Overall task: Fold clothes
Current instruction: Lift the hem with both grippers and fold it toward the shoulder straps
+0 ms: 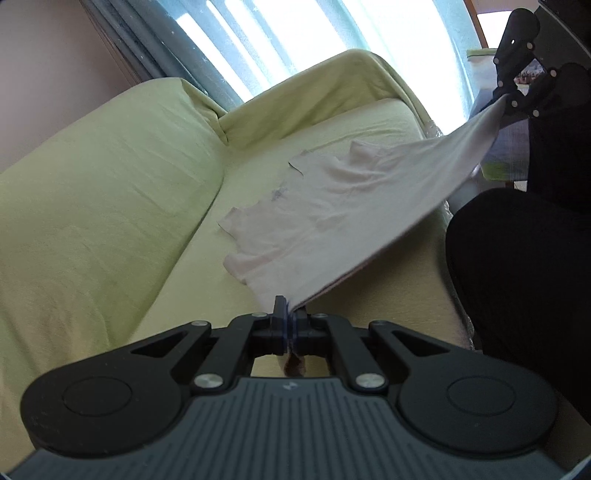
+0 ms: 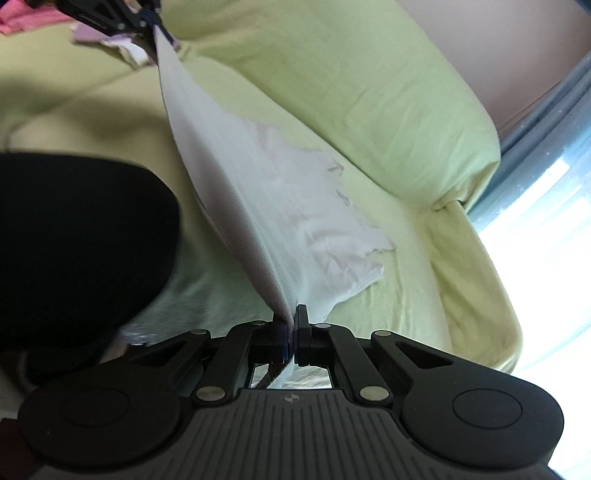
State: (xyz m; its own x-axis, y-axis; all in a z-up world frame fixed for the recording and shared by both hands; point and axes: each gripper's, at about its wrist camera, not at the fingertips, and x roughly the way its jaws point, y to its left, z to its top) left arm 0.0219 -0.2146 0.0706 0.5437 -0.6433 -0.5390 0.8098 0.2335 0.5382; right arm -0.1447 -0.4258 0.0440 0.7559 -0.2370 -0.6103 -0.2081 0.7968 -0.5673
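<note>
A pale pink garment (image 1: 332, 206) hangs stretched between the two tools, one edge lifted off the seat and pulled taut while the rest lies crumpled on the sofa (image 1: 110, 206) cushion. In the left wrist view the left tool (image 1: 290, 317) sits at the near edge of the cloth, its jaws closed tight on a corner, with fabric poking out behind the pads. From there the raised edge runs up and to the far right, ending at the right tool (image 1: 511, 94), which pinches the other corner well above the seat. The right wrist view shows the same from the other end: the right tool (image 2: 291, 325) is clamped shut on the cloth just in front of the camera, and the taut edge climbs to the far left, where the left tool (image 2: 147, 18) grips it. The sofa wears a light green cover. A person's dark-clad leg (image 1: 517, 266) is close beside the lifted edge. More small clothes (image 2: 22, 18), pink and lilac, lie on the far left of the seat. A bright window with grey curtains (image 1: 177, 48) stands behind the sofa.
</note>
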